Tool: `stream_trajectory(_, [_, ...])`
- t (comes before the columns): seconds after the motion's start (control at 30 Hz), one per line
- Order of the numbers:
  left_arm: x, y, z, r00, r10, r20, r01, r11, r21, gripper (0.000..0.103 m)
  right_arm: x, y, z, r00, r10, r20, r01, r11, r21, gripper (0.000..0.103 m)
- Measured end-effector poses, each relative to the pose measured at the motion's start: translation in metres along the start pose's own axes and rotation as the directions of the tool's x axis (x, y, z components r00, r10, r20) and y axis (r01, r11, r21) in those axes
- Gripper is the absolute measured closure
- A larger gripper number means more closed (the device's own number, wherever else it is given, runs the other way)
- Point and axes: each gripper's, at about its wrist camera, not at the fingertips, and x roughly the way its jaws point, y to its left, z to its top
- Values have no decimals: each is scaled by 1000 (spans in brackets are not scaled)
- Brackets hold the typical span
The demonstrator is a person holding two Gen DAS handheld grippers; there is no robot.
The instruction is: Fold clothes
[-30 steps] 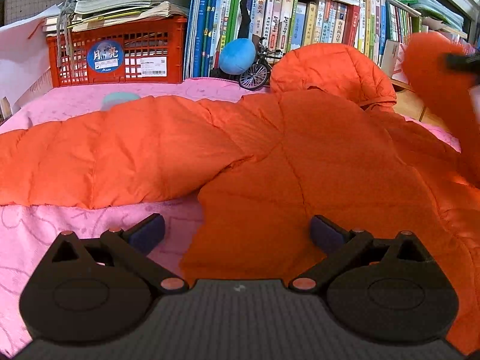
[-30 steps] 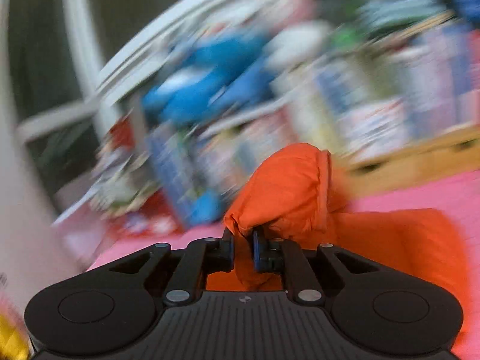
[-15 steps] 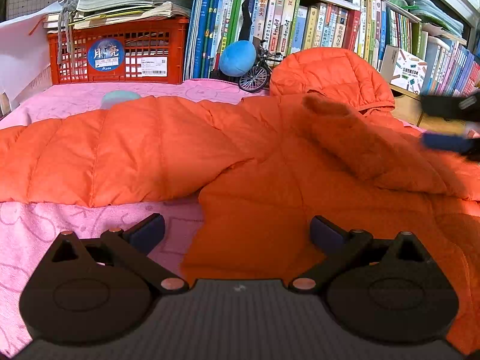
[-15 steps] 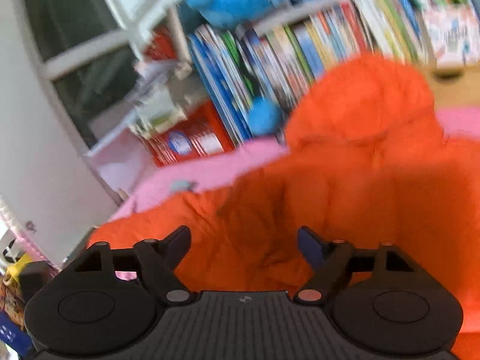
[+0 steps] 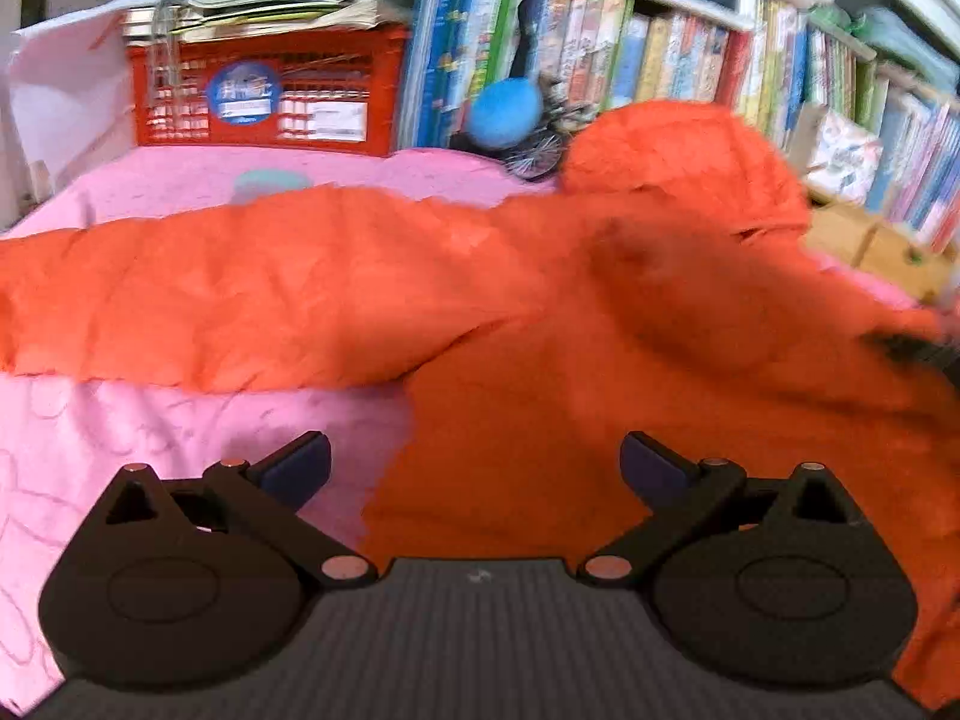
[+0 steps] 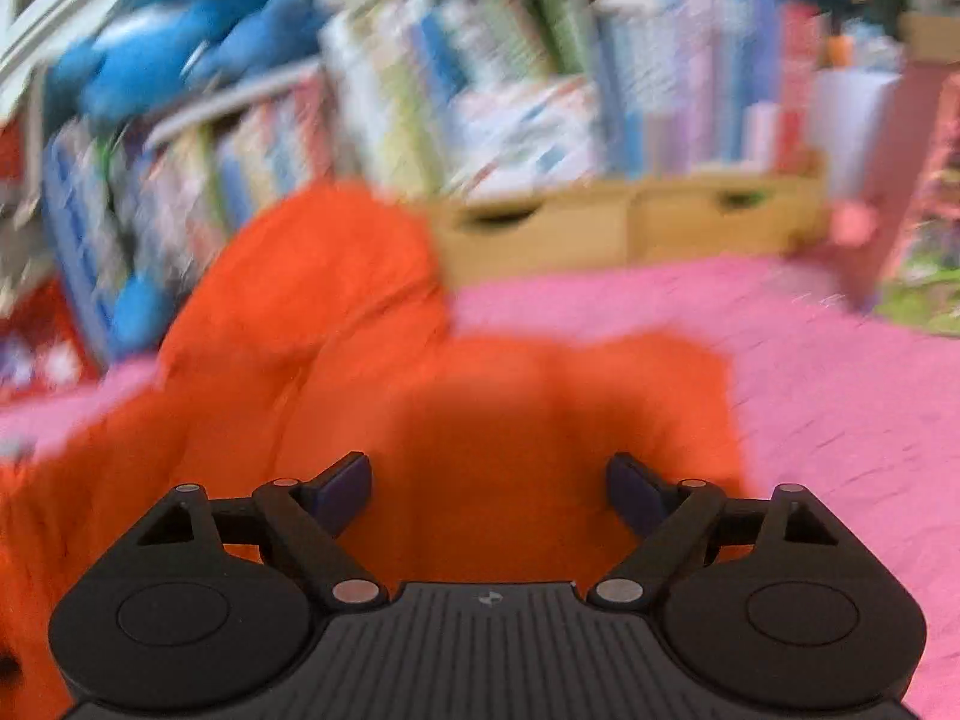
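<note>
An orange puffer jacket point(image 5: 540, 312) lies spread on the pink bedsheet point(image 5: 150, 438), hood point(image 5: 678, 162) at the back, one sleeve point(image 5: 198, 294) stretched out to the left, the other sleeve folded across the body. My left gripper point(image 5: 474, 462) is open and empty, low over the jacket's near hem and the sheet. My right gripper point(image 6: 489, 486) is open and empty, just above the jacket point(image 6: 480, 396); this view is blurred by motion. A dark edge of the right gripper point(image 5: 918, 348) shows at the far right of the left wrist view.
A red crate point(image 5: 270, 102) with stacked papers, a row of books point(image 5: 630, 60), a blue ball point(image 5: 504, 111) and a toy bicycle stand behind the bed. Wooden drawers point(image 6: 630, 228) sit under the bookshelf. Pink sheet point(image 6: 840, 390) lies to the jacket's right.
My right gripper carried the jacket's right sleeve over onto the body, opened and let it go, then swung to the right. My left gripper stayed open and nearly still.
</note>
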Motion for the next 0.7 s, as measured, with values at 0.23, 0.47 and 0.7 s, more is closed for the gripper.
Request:
stream_trajectory(0.23, [19, -71, 43, 981, -18, 194, -22, 978, 206, 0, 9, 13, -9, 995, 90, -47, -93, 995, -45, 4])
stream_trajectory(0.47, [98, -58, 46, 987, 145, 65, -157, 943, 292, 0, 10, 11, -6, 991, 117, -58, -118, 993, -19, 0])
stream_trajectory(0.7, [103, -39, 52, 997, 81, -4, -78, 978, 195, 0, -18, 64, -18, 996, 66, 65, -38, 933, -359, 3])
